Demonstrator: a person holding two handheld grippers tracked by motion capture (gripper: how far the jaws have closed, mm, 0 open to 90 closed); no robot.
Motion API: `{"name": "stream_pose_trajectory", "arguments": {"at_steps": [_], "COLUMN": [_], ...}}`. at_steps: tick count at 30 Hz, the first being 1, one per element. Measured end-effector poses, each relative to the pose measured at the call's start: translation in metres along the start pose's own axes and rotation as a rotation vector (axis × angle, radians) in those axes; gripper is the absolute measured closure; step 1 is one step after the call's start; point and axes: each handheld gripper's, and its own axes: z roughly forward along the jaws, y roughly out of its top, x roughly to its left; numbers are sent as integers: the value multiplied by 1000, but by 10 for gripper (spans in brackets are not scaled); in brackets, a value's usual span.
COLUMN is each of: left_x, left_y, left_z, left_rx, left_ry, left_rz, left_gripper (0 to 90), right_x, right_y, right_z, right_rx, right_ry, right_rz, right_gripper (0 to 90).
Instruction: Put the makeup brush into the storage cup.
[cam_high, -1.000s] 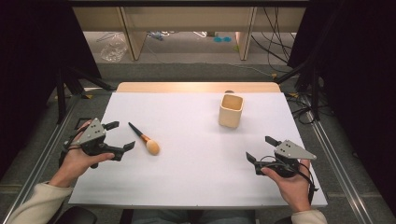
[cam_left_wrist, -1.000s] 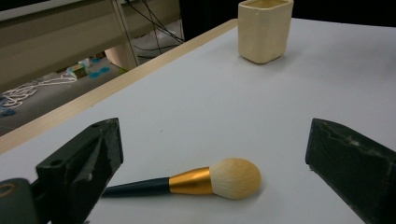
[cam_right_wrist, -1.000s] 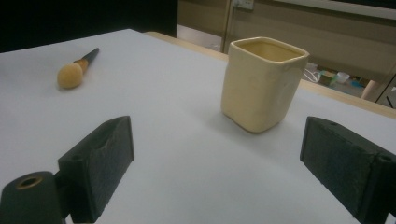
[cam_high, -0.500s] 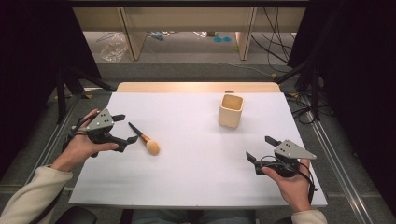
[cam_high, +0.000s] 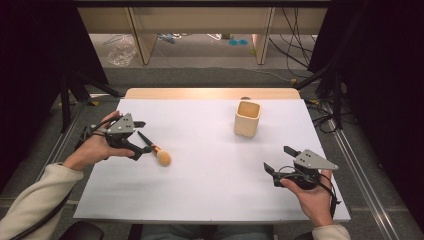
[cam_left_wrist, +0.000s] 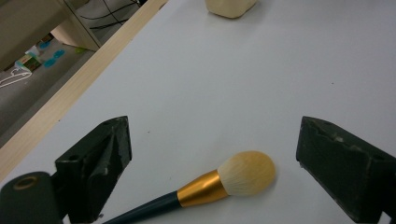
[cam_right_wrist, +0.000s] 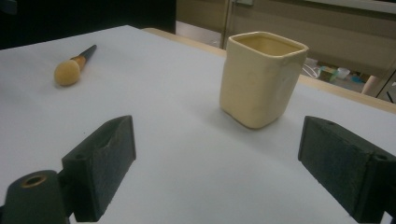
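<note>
A makeup brush (cam_high: 155, 149) with a dark handle, gold ferrule and tan head lies on the white table (cam_high: 210, 175) at the left. My left gripper (cam_high: 139, 140) straddles its handle; its jaws have just been closing a little. In the left gripper view the brush (cam_left_wrist: 224, 179) lies between the jaws of the left gripper (cam_left_wrist: 215, 128), touched by neither pad. A cream square cup (cam_high: 247, 118) stands upright at the back right. My right gripper (cam_high: 277, 158) rests open near the front right and faces the cup (cam_right_wrist: 262, 77), with nothing between its jaws (cam_right_wrist: 217, 128).
A wooden strip (cam_high: 210, 93) runs along the table's far edge. Beyond it on the floor are cables, a clear plastic bag (cam_high: 121, 51) and shelf legs. Dark stands flank both sides of the table.
My left gripper has moved forward and to the right, from beside the brush to around its handle. The right gripper, the brush and the cup have stayed in place.
</note>
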Motion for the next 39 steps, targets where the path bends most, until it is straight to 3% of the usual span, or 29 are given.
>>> {"name": "stream_pose_trajectory", "arguments": {"at_steps": [3,4,5,7,12,19,24,28,29,30,34,36,39], "left_x": [4,4,6,8,12,14,14,15,15,16,16,17,17], "left_y": [4,5,6,7,8,11,13,15,15,15,14,14,16], "left_z": [9,11,12,17,24,35,38,40,40,41,44,46,49], "left_rx": [35,41,65,75,121,178,210,230,231,234,247,253,262], "left_ry": [-30,-35,-43,-43,-59,-107,-129,-148,-151,-156,-168,-168,-161], "left_rz": [42,36,59,67,97,164,179,194,193,200,208,212,224], "left_gripper": [108,119,131,138,146,146,145,142,142,141,142,141,129], "right_x": [0,0,0,1,-1,-2,-1,-3,-1,-3,-3,-3,-3], "right_y": [0,0,0,0,-1,-2,-2,-3,-3,-2,-3,-2,-3], "right_z": [0,0,0,0,0,0,0,1,1,0,1,-1,2], "right_rx": [3,2,4,15,6,9,13,-2,10,7,9,37,-3], "right_ry": [-4,-4,-7,2,-3,-4,-1,3,14,-3,2,-1,2], "right_rz": [4,5,1,18,7,15,33,19,40,17,23,19,25], "right_gripper": [123,123,123,123,124,128,128,130,131,131,134,134,135]}}
